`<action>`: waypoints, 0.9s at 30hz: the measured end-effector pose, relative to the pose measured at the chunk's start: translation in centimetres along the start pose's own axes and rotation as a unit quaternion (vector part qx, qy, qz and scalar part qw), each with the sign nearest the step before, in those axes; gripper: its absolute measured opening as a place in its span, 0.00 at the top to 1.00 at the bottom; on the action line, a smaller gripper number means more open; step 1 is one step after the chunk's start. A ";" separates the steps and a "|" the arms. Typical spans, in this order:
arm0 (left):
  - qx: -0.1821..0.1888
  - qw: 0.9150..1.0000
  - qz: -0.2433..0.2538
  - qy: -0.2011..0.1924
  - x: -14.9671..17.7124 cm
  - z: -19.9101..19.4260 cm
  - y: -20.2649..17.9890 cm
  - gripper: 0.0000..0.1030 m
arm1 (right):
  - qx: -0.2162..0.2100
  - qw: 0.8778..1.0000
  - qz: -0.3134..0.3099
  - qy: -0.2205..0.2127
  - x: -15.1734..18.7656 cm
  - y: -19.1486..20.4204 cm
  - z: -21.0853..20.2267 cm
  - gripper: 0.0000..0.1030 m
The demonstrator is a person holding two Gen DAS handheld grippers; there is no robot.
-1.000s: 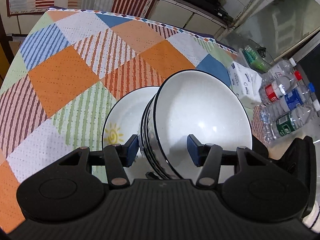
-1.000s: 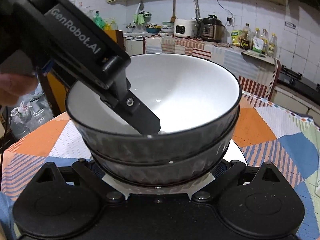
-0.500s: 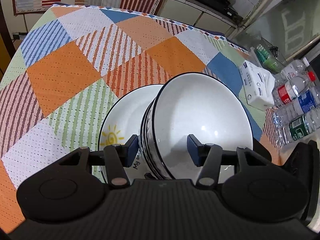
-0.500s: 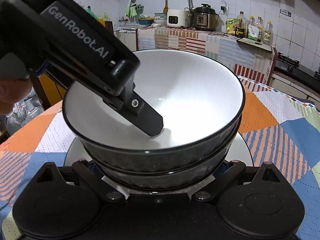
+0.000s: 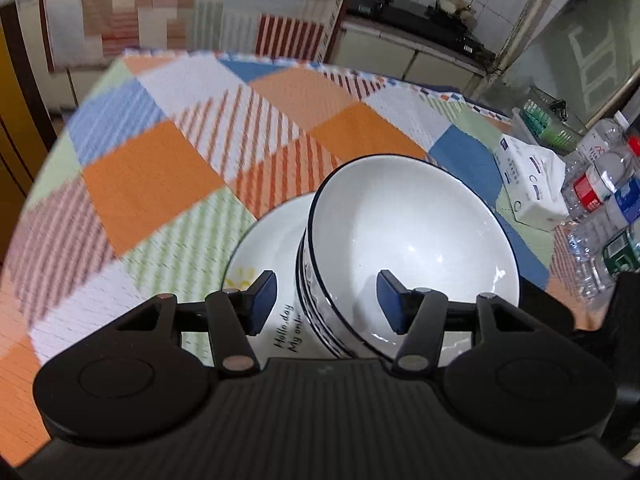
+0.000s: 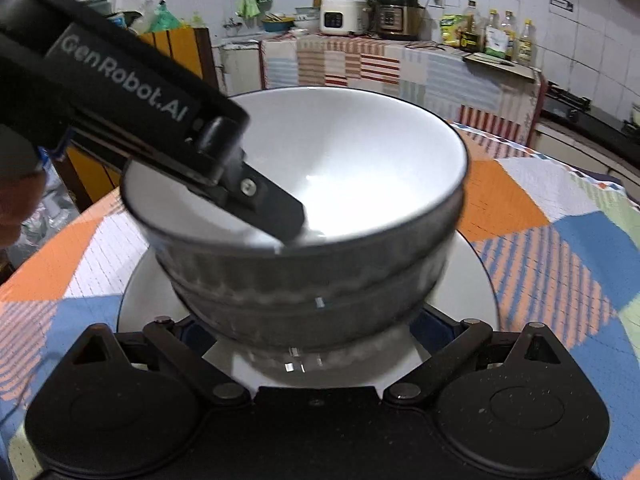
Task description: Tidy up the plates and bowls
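Two nested bowls (image 5: pixel 412 240), white inside with a dark ribbed outside (image 6: pixel 304 280), stand on a white plate (image 5: pixel 272 240) printed with a sun and lettering. My left gripper (image 5: pixel 328 302) straddles the near rim of the bowls: one blue pad hangs outside the wall with a gap, the other inside. Its jaws are opening and no pad presses on the rim. In the right wrist view its finger (image 6: pixel 272 212) reaches into the top bowl. My right gripper (image 6: pixel 308 328) sits low at the bowls' base over the plate (image 6: pixel 472 280). Its pads are mostly hidden behind the lower bowl.
A patchwork cloth (image 5: pixel 160 184) covers the round table. At the right edge lie a tissue pack (image 5: pixel 528 184), several water bottles (image 5: pixel 600 200) and a green basket (image 5: pixel 544 120). A hand (image 6: pixel 16 208) shows at the left. A counter with cookers (image 6: pixel 396 12) stands behind.
The left gripper's jaws have spread, and its outer pad has come off the bowl wall. Both cameras have tilted, showing more of the plate and the room.
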State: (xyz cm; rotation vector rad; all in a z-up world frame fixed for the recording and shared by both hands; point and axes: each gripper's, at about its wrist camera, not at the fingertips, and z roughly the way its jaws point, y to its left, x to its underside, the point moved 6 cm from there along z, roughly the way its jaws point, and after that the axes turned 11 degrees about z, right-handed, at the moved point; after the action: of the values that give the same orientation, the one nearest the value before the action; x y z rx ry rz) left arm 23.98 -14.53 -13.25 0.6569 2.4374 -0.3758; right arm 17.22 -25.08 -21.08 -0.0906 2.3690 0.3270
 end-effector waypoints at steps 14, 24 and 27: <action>-0.013 0.997 -0.043 -0.058 1.8 -8.7 -0.5 0.41 | 0.030 0.999 0.023 0.010 1.1 0.5 -6.8 0.03; -0.050 0.997 0.000 -0.056 3.7 -15.7 -2.7 0.38 | 0.066 0.994 0.091 -0.016 0.2 1.2 -13.1 0.03; -0.055 0.997 0.017 -0.060 4.0 -17.4 -3.5 0.36 | 0.096 0.990 0.097 -0.033 0.0 1.6 -15.0 0.02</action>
State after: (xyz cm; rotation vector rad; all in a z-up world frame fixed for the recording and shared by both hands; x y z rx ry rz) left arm 11.23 -9.02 -1.50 0.6103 2.3121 -0.2582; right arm 7.05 -27.46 -10.24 0.2392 2.3351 0.1883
